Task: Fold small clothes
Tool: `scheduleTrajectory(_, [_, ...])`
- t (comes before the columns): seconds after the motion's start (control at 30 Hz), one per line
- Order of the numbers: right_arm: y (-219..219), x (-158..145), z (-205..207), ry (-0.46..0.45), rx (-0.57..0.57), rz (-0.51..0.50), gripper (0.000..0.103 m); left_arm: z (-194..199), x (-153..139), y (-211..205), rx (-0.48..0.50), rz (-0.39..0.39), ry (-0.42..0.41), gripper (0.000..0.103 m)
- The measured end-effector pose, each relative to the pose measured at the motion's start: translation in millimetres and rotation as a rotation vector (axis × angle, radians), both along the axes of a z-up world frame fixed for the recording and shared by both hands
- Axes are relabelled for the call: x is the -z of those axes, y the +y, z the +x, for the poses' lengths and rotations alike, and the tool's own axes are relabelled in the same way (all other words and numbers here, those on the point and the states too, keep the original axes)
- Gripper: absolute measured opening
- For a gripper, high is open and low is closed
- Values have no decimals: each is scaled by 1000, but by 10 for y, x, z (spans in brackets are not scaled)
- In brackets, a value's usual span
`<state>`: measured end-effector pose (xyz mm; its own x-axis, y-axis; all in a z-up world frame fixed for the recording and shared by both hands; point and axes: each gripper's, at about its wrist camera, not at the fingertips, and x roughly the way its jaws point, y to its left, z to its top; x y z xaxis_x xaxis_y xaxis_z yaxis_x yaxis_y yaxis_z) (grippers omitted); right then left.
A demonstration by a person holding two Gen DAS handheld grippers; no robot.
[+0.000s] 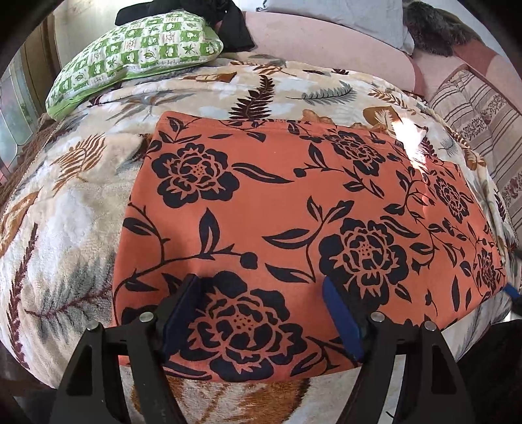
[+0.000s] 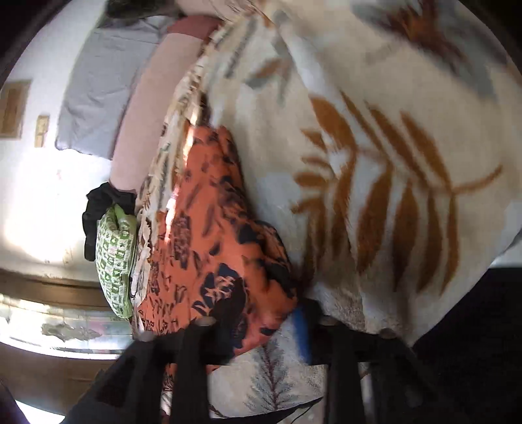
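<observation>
Orange floral cloth [image 1: 293, 208] lies flat w/ black flower print, filling centre of the left wrist view, on a cream leaf-print blanket [image 1: 65, 208]. Left gripper [image 1: 261, 313] sits at bottom centre over the cloth's near edge — jaws spread wide, blue pads either side of a printed flower, nothing pinched. Green-checked pillow [image 1: 137, 49] upper left, black fabric [image 1: 235, 26] behind it at top, striped cushion [image 1: 483, 107] far right.

Right wrist view is tilted and blurred: cloth [image 2: 222, 248] bunched left of centre, blanket [image 2: 391, 163] filling the right. Right gripper [image 2: 261, 329] at bottom centre — cloth corner lies between its fingers, but can't tell if jaws grip it.
</observation>
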<state>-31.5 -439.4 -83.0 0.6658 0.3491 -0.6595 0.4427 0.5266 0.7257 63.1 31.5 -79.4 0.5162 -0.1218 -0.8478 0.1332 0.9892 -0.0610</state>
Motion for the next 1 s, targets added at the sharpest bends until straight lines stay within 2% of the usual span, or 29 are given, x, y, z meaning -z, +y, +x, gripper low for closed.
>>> scheduleTrajectory(0.07, [-91, -228, 24, -64, -4, -81, 81, -2, 21, -13, 2, 5, -6, 81])
scheduleTrajectory(0.1, [-152, -310, 85, -98, -16, -85, 81, -5, 27, -22, 2, 7, -10, 82])
scheduleTrajectory(0.2, [-317, -348, 510, -155, -94, -1, 81, -14, 44, -41, 3, 7, -23, 85])
scheduleTrajectory(0.3, [-409, -218, 1112, -118, -192, 15, 81, -26, 48, -39, 12, 12, -32, 86])
scheduleTrajectory(0.37, [-435, -114, 1450, -78, -214, -7, 80, -32, 49, -34, 19, 12, -34, 86])
scheduleTrajectory(0.53, [-438, 143, 1990, 21, -259, -33, 76, -28, 65, -48, 21, 10, -39, 89])
scheduleTrajectory(0.57, [-385, 207, 2064, 42, -280, -38, 55, -28, 69, -56, 22, 14, -41, 89])
scheduleTrajectory(0.6, [-312, 199, 2125, 60, -317, -79, 19, -30, 72, -61, 24, 16, -43, 90])
scheduleTrajectory(0.63, [-219, 150, 2156, 62, -349, -125, 14, -31, 75, -58, 27, 16, -47, 90])
scheduleTrajectory(0.73, [-119, -150, 2045, 10, -317, -281, 12, -40, 84, -44, 31, 6, -57, 90])
scheduleTrajectory(0.77, [-95, -150, 2044, 17, -306, -327, 12, -39, 88, -47, 29, 7, -59, 90])
scheduleTrajectory(0.83, [-63, 137, 2114, 131, -329, -341, 12, -30, 79, -59, 30, 13, -53, 90])
scheduleTrajectory(0.9, [-94, 105, 2046, 82, -287, -317, 17, -45, 36, -21, 35, -3, -45, 90])
scheduleTrajectory(0.97, [-132, 0, 1965, 77, -239, -282, 23, -78, -49, 97, 5, -41, -63, 90])
scheduleTrajectory(1.0, [-113, -94, 1915, 69, -225, -314, 23, -97, -97, 173, -16, -61, -75, 90])
